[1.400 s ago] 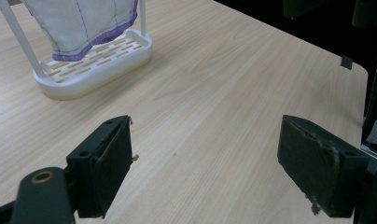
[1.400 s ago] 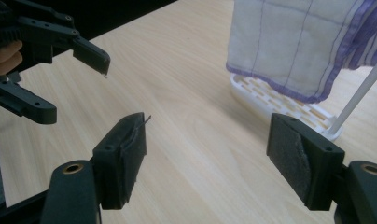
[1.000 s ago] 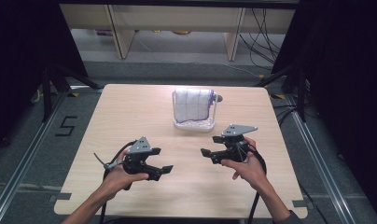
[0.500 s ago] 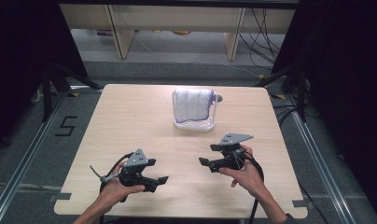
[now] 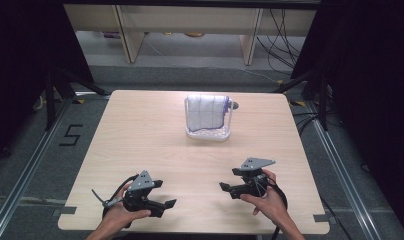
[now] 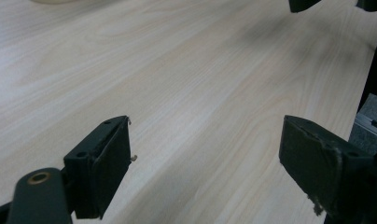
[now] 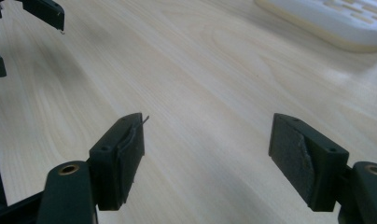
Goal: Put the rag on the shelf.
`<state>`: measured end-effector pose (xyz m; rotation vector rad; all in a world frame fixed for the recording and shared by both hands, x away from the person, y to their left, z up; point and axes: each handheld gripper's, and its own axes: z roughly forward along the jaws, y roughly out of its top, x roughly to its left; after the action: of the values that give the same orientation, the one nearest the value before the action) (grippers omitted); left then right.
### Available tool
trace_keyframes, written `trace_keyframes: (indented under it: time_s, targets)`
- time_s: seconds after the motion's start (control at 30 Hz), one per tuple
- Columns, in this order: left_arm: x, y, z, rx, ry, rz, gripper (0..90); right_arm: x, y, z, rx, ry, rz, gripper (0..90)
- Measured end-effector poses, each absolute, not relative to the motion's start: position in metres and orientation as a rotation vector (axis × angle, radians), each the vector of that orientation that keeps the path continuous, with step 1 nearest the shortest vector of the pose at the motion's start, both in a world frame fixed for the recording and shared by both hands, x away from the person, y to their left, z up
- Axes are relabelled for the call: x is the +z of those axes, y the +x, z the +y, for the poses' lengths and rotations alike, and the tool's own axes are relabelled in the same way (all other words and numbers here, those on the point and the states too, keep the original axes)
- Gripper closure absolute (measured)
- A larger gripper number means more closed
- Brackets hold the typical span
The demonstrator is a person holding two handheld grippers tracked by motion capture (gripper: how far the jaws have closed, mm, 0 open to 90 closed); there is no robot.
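While both grippers sit low near the table's (image 5: 140, 135) near edge, the one thing they might handle, a white rack (image 5: 207, 133) with a white cloth with purple grid lines (image 5: 206, 112) draped over it, stands well apart from them toward the far middle of the wooden top; the left gripper (image 5: 165, 204) points rightward with its jaws spread wide and nothing between them, bare wood showing in the gap in its own view; the right gripper (image 5: 227, 187) points leftward, jaws likewise parted and empty. The two face each other across a modest gap, so a careless inward swing could knock their tips together; the rack looks light, so a reach that strikes its rim rather than pinching the cloth would probably shove or tip it; a loosely hung cloth may slide off if tugged from one corner.
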<state>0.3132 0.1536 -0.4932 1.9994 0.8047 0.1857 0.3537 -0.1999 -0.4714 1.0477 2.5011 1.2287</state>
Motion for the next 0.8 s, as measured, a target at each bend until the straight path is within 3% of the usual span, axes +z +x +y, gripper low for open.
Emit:
trace_keyframes:
  time_s: [0.8]
  targets:
    - [-0.505,0.287,0.159,0.246,2.092,0.775,16.5,-0.492,0.301,-0.218,1.157,1.100,2.538,19.5]
